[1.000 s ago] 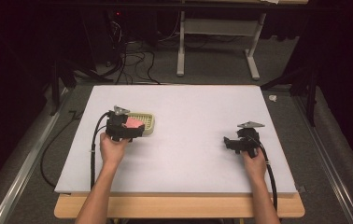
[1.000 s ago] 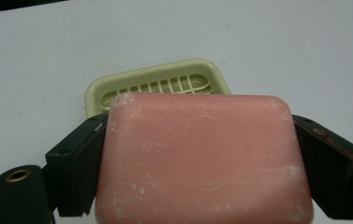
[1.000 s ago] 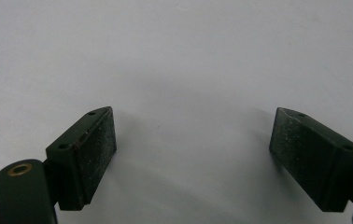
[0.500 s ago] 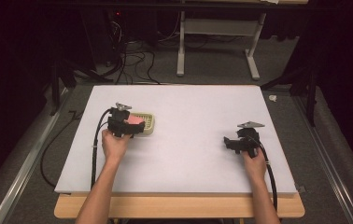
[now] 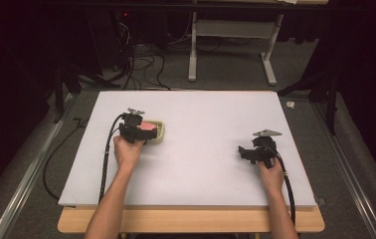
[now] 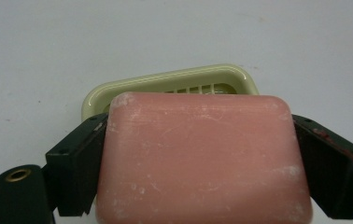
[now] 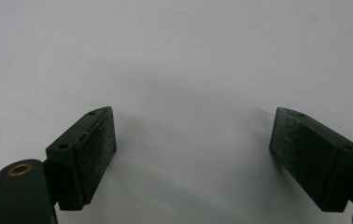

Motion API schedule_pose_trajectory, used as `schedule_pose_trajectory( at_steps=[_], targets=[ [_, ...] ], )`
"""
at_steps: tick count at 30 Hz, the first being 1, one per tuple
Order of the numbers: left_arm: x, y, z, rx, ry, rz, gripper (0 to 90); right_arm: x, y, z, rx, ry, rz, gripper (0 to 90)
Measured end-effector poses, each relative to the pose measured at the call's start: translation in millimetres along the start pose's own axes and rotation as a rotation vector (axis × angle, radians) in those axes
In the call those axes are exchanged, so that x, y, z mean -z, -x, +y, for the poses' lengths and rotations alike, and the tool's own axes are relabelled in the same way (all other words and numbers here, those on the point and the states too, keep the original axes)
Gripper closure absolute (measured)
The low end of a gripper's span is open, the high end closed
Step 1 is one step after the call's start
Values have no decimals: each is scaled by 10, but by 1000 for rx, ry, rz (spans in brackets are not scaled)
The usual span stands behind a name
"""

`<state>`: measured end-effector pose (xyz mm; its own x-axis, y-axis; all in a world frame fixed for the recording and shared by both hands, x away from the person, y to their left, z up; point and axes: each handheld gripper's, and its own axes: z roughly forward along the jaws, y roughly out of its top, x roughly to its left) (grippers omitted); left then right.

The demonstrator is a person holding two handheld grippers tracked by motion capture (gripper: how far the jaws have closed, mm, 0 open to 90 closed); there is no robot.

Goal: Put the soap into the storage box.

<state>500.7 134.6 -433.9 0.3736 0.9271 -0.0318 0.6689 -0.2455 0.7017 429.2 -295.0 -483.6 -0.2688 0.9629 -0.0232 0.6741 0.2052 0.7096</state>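
Soap bar [image 6: 202, 158], frame centre, is clamped between the left gripper [image 6: 202, 163] pads just short of the soap dish [image 6: 174, 84]. Early release risks landing it on the rim. Right gripper [image 7: 193, 154] stands wide, holding nothing.

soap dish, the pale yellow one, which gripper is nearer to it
Left. The left gripper is right at the pale yellow plastic soap dish, holding a pink rectangular soap bar over its near rim. The right gripper sits far off across the white table, its fingers open.
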Motion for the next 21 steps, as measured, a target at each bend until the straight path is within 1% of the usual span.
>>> schedule_pose_trajectory(
  at_steps=[6, 7, 9, 12, 16, 21],
  targets=[
    [-60, -19, -7, 14, -16, 4, 137, 0, 0, 0, 0, 0, 0, 154],
    [-80, -22, -11, 19, -19, 11, 136, 0, 0, 0, 0, 0, 0, 154],
    [-94, -19, -11, 18, -21, 20, 136, 0, 0, 0, 0, 0, 0, 154],
    [-112, -22, -9, 25, -22, 15, 136, 0, -1, 0, 0, 0, 0, 154],
    [-164, -28, -11, 34, -33, 21, 136, 0, -1, 0, 0, 0, 0, 154],
    [-176, -30, 3, 42, -34, 23, 136, 1, -1, 1, 0, -2, -1, 154]
  ],
)
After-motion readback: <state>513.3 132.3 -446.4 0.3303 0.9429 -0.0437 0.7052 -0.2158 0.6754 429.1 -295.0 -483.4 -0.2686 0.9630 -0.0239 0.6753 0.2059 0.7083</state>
